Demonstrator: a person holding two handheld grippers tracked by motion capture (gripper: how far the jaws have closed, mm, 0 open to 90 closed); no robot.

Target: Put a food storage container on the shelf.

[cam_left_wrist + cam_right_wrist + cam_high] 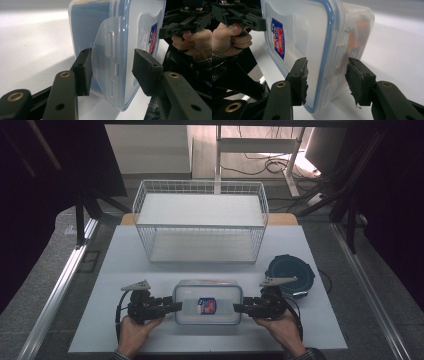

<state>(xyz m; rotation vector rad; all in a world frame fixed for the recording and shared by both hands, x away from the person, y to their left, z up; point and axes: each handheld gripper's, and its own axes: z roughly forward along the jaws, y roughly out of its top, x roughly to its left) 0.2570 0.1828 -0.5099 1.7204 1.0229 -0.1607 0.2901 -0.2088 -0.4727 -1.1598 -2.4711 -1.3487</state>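
The clear lidded food container (207,302) is sitting on the white counter (125,270), in front of the wire basket (200,220). The left gripper (175,306) is clamping its fingers (83,70) on the left end, the right gripper (239,308) is gripping the right end, with a dark round lid (290,272) lying just behind it

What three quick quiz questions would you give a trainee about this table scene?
1. True or false: the clear container sits inside the wire basket.
2. What lies on the table to the right of the clear container? A, a round blue container; B, a mug; C, a spoon.
3. What do the fingers of the left gripper and the right gripper clamp?
Key: 1 false; 2 A; 3 the clear container, one gripper at each end.
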